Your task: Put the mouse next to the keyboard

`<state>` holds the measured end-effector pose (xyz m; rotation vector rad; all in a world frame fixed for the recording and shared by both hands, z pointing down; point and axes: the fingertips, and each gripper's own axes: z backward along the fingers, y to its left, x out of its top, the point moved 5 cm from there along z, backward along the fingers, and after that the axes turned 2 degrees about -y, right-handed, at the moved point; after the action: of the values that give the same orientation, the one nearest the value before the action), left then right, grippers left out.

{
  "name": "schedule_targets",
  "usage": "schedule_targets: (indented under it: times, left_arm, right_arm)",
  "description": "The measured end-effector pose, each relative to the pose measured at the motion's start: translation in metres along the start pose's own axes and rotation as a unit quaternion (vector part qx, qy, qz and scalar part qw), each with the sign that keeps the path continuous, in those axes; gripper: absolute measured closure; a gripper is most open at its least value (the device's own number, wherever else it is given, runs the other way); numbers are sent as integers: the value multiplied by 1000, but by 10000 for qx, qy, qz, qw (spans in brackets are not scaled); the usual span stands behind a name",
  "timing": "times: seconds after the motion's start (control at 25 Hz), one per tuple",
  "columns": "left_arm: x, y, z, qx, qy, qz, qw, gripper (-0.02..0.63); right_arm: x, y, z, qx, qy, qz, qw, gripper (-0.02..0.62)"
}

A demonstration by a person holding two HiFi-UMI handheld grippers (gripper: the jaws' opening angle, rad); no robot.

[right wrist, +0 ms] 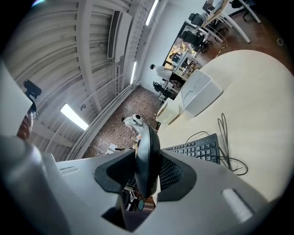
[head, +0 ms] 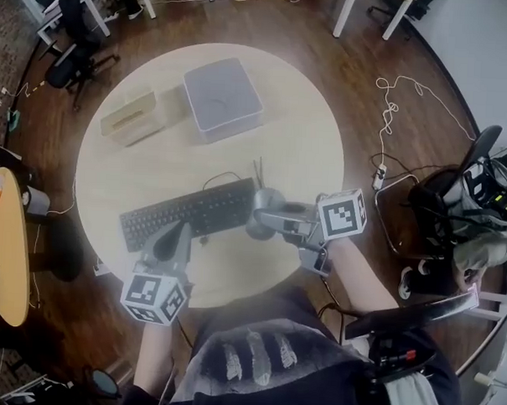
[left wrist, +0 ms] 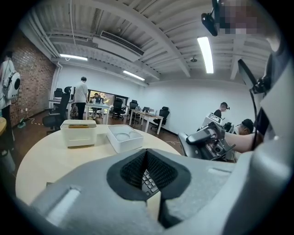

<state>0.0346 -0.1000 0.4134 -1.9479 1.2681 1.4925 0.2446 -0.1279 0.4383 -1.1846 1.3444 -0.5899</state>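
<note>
Between my right tool's [head: 268, 216] pads, the dark rounded plastic mouse [head: 257, 229] is mostly hidden from above; only a curved grey sliver shows past the tips. The right gripper view shows it better: the tool [right wrist: 149, 176] pinches the mouse [right wrist: 147, 151] on edge, jaws partly spread around its body. I cannot tell whether it touches the round pale wooden bench [head: 306, 149] or hangs just over it.

Just left of that tool lies the flat black keyboard [head: 190, 213], its right end close to the mouse. My left tool [head: 178, 234] covers part of its near edge. From the left gripper view only a few keys [left wrist: 148, 181] show, through the notch behind the tips.

My right forearm comes in from the lower right, and its tool lies nearly level, pointing left across the bench. My left tool [left wrist: 148, 172] points away from me, tipped slightly down, jaws pressed together on nothing.

Counted: two tools, one mouse, one keyboard, one thin black cable [head: 225, 178] looping beyond the keyboard, and two boxes well beyond both tools: a square grey-white plastic box [head: 223, 98] and a beige rectangular one [head: 133, 117].
</note>
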Motion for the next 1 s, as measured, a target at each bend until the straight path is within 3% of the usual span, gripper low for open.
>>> schedule_targets:
  times: [0.16,0.48,0.8,1.0]
  left_arm:
    - [-4,-21,-9,203,54,4,9998,607]
    - [-10,-42,-20,557,56,141,9983,607]
    - [-16,-39,-16,821,64,275,9962,607]
    - [-22,-35,-11,892,79,393,9952,607]
  right_arm:
    - [10,-23,22,-30,324,31,9995,456]
    - [26,-99,34,-650,1134,52,9914,456]
    - [22,-149,18,-869,1943,-52,9771,456]
    - [27,-165,7,-904,2087,-136,9737,454]
